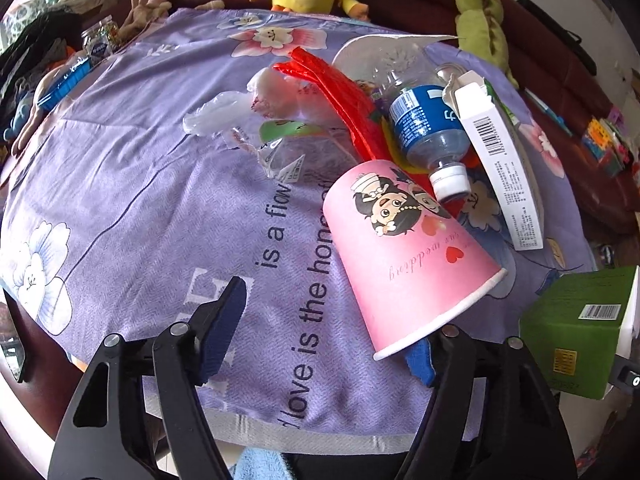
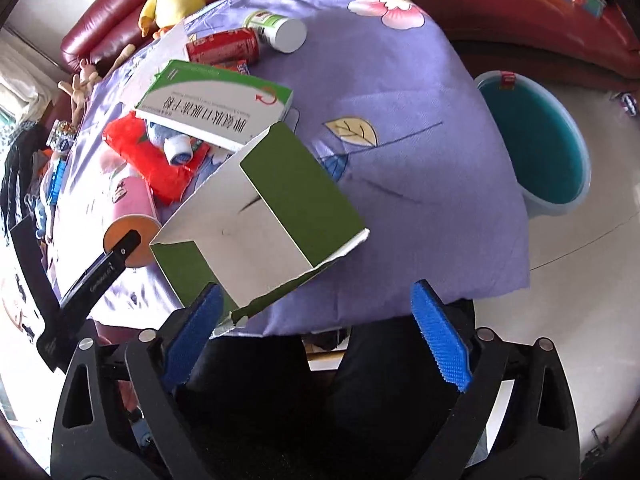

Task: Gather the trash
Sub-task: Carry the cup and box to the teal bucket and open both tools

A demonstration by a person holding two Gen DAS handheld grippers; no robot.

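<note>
A pink cartoon-printed cup [image 1: 404,248] lies tipped beside the open, empty left gripper [image 1: 324,336]; the right gripper [image 2: 316,328], open, grips nothing near a green box [image 2: 264,216].

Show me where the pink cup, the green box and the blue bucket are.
pink cup [image 1: 404,252], left wrist view, on its printed side wall.
green box [image 2: 296,184], right wrist view, on its green outer panel.
blue bucket [image 2: 540,148], right wrist view, on its blue inner wall.
</note>
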